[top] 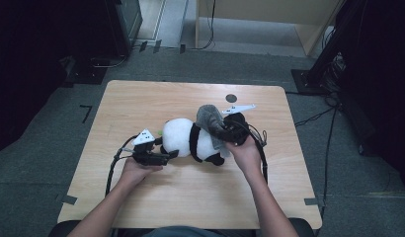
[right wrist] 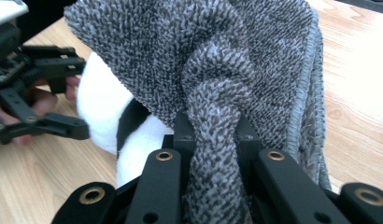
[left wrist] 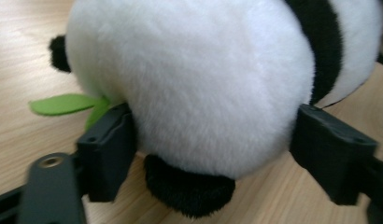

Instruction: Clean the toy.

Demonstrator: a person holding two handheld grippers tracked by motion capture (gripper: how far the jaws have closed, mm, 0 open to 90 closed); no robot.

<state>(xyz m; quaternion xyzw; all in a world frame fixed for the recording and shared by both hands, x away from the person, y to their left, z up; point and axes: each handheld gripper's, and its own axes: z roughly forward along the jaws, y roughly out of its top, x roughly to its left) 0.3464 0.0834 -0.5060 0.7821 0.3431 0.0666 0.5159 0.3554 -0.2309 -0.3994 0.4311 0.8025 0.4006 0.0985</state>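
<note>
A black-and-white panda plush (top: 183, 136) lies on its side in the middle of the wooden table (top: 141, 98). My left gripper (top: 172, 154) is at its left end, open, with one jaw on either side of the round white body (left wrist: 194, 79) and not squeezing the fur. A green felt leaf (left wrist: 59, 103) sticks out beside the left jaw. My right gripper (top: 225, 132) is shut on a bunched fold of a grey knitted cloth (right wrist: 180, 42), which hangs over the panda's right end (right wrist: 103, 116). The cloth (top: 210, 117) hides part of the plush.
A small dark round mark (top: 231, 98) sits near the table's far edge. Grey carpet surrounds the table, with cables and a black stand (top: 334, 39) at the right and a pale wooden cabinet (top: 264, 15) behind.
</note>
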